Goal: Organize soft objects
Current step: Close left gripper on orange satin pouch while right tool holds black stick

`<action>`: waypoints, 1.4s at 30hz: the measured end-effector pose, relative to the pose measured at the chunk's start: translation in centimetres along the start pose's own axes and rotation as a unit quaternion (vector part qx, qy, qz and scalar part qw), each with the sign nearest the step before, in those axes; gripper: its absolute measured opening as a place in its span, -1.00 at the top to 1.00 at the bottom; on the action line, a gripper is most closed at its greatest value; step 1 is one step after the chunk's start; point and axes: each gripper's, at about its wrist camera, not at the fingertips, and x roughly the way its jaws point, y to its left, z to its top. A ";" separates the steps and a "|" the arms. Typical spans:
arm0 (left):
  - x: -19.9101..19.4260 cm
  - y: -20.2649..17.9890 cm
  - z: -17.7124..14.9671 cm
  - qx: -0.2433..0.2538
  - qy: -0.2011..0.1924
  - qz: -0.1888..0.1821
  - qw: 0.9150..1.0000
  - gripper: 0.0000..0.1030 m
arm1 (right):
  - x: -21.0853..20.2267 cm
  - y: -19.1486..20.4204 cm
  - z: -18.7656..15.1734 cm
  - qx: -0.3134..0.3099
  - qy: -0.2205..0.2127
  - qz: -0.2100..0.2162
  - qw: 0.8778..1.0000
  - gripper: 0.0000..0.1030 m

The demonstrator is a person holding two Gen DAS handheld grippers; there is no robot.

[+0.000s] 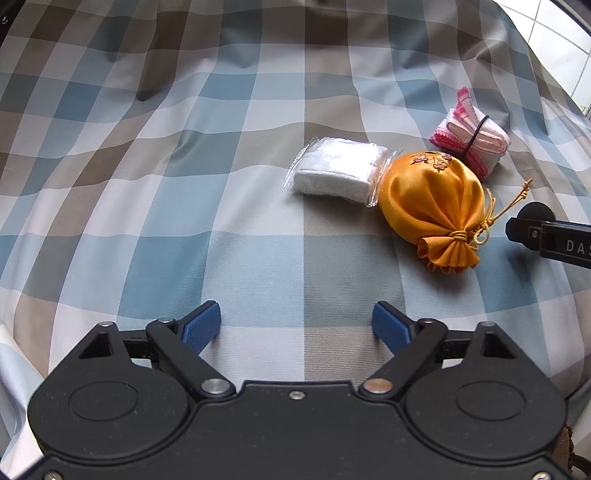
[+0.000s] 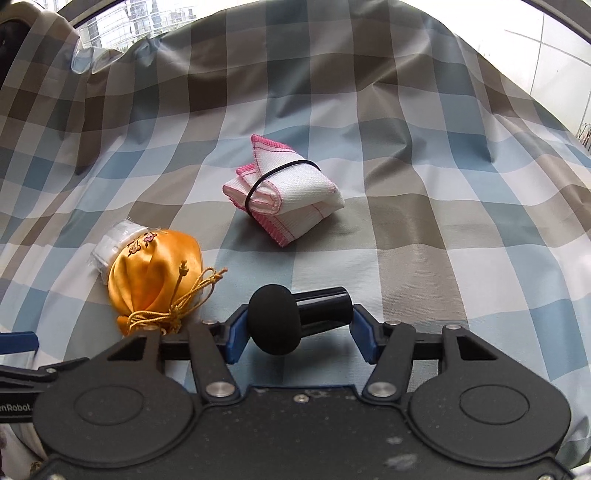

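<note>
On a checked cloth lie a white pad in a clear packet (image 1: 338, 171) (image 2: 110, 243), an orange satin drawstring pouch (image 1: 432, 206) (image 2: 155, 273) touching it, and a pink-edged white cloth bundle (image 1: 469, 136) (image 2: 284, 195) tied with a black band. My left gripper (image 1: 295, 325) hovers in front of them, open, with nothing between its blue pads. My right gripper (image 2: 299, 328) is shut on a black cylinder with a foam head (image 2: 275, 317) (image 1: 535, 214), held crosswise just right of the pouch's cord.
The blue, brown and white checked cloth (image 1: 184, 184) is wrinkled and drops away at its edges. White tiles (image 1: 554, 29) show at the far right. A window with buildings (image 2: 122, 18) lies beyond the cloth's far left.
</note>
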 end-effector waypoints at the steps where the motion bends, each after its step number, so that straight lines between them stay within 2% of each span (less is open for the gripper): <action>1: -0.5 -0.4 0.1 0.007 -0.010 -0.001 1.000 -0.62 | -0.7 -0.6 -0.3 0.009 -0.003 0.001 1.000 -0.10; 4: -2.1 -1.8 0.7 0.031 -0.043 -0.005 0.999 -0.65 | -2.6 -1.9 -1.2 0.031 -0.011 -0.006 0.999 -0.11; 6: -2.7 -2.7 1.2 0.036 -0.048 -0.020 0.998 -0.72 | -3.9 -2.9 -2.1 0.052 -0.020 -0.009 0.998 -0.11; 10: -2.1 -4.7 2.8 0.034 -0.028 -0.047 0.998 -0.72 | -4.8 -4.6 -4.1 0.100 -0.016 -0.008 0.995 -0.11; 13: -1.4 -6.0 3.8 0.030 -0.016 -0.048 0.998 -0.72 | -4.8 -4.8 -4.5 0.093 -0.018 -0.020 0.995 -0.11; 16: -0.5 -7.0 4.9 0.017 -0.001 -0.055 0.998 -0.72 | -4.7 -5.1 -4.5 0.100 -0.017 -0.007 0.995 -0.12; 20: 0.6 -8.1 6.3 0.003 0.013 -0.068 0.998 -0.83 | -4.5 -4.6 -4.4 0.085 -0.023 -0.011 0.996 -0.12; 28: 3.3 -9.2 7.8 -0.023 0.049 -0.049 0.997 -0.83 | -4.2 -4.8 -4.3 0.089 -0.021 -0.005 0.996 -0.12; 30: 3.6 -9.1 8.0 -0.032 0.055 -0.049 0.997 -0.78 | -4.0 -4.8 -4.3 0.091 -0.020 -0.009 0.996 -0.12; 31: 3.6 -9.0 8.0 -0.036 0.055 -0.050 0.997 -0.66 | -3.9 -4.8 -4.3 0.092 -0.019 -0.010 0.996 -0.12; 33: 3.5 -8.7 8.2 -0.044 0.052 -0.053 0.996 -0.30 | -3.9 -4.8 -4.2 0.094 -0.017 -0.010 0.995 -0.12; 34: 3.3 -8.6 8.3 -0.043 0.052 -0.056 0.996 -0.25 | -3.9 -4.8 -4.2 0.094 -0.017 -0.010 0.995 -0.12; 42: -0.2 -8.4 6.6 -0.010 0.030 -0.070 0.997 -0.22 | -4.6 -4.7 -4.5 0.089 -0.029 -0.020 0.995 -0.12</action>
